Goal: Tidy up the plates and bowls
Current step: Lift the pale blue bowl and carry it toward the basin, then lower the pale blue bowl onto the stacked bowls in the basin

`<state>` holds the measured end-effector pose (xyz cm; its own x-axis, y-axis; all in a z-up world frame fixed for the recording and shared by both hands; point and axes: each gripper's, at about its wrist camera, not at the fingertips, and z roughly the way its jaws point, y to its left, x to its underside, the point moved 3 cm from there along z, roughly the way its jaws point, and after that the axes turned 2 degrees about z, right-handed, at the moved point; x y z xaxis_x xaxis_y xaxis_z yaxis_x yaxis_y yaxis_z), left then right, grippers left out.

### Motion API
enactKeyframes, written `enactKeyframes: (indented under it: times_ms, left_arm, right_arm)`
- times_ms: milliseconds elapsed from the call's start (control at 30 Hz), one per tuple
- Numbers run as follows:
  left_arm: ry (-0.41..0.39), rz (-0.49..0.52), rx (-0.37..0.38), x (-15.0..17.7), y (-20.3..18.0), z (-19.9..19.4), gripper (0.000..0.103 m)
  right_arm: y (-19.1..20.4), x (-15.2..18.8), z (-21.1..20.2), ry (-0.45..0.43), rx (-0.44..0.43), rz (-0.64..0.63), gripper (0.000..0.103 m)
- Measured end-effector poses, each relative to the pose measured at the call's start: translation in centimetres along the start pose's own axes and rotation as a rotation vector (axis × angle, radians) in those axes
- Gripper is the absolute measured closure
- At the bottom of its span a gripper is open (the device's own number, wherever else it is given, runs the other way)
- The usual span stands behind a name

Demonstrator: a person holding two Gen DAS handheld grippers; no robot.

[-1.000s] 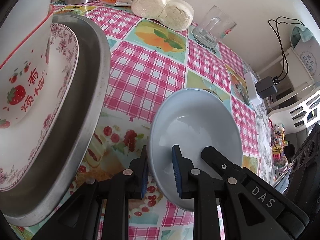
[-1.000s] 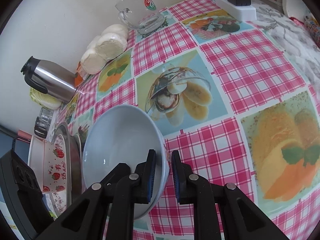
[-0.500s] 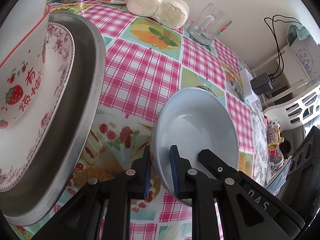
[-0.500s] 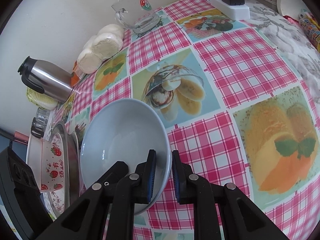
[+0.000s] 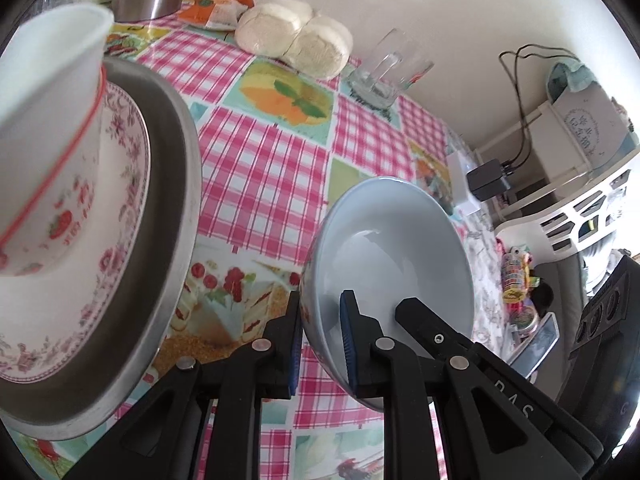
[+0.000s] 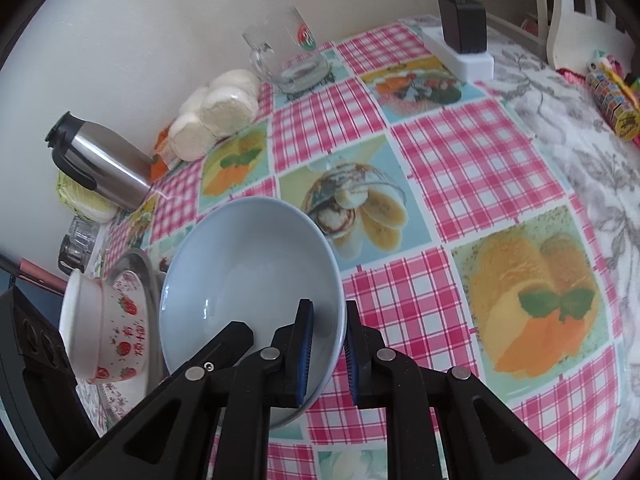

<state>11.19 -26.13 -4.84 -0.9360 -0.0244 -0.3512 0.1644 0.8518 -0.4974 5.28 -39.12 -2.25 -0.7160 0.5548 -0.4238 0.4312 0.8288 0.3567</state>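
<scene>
Your left hand-held gripper (image 5: pixel 320 340) and right hand-held gripper (image 6: pixel 326 354) each clamp opposite rims of the pale blue bowl (image 6: pixel 248 280), tilted above the desk (image 6: pixel 460 168). Just left, the strawberry bowl (image 6: pixel 100 332) sits on a floral plate (image 5: pixel 120 208) inside a metal tray (image 5: pixel 176 200). Farther back stands a glass mug (image 6: pixel 288 56).

The right claw (image 5: pixel 404 316) arm reads "DAS".
</scene>
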Motion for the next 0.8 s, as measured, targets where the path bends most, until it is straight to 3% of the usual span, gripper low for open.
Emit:
enactKeyframes:
  times_ms: [333,800]
  left_arm:
    - [-0.128,0.097,0.058,-2.3,-1.2,-7.4,0.084]
    - [-0.247,0.061,0.074,-4.5,3.1,-15.5,0.083]
  right_arm:
    - [5.3,-1.0,-6.1,-0.127,-0.048,-0.054,0.087]
    - [14.1,0.6,-9.2,-0.186,-0.114,-0.169,0.087]
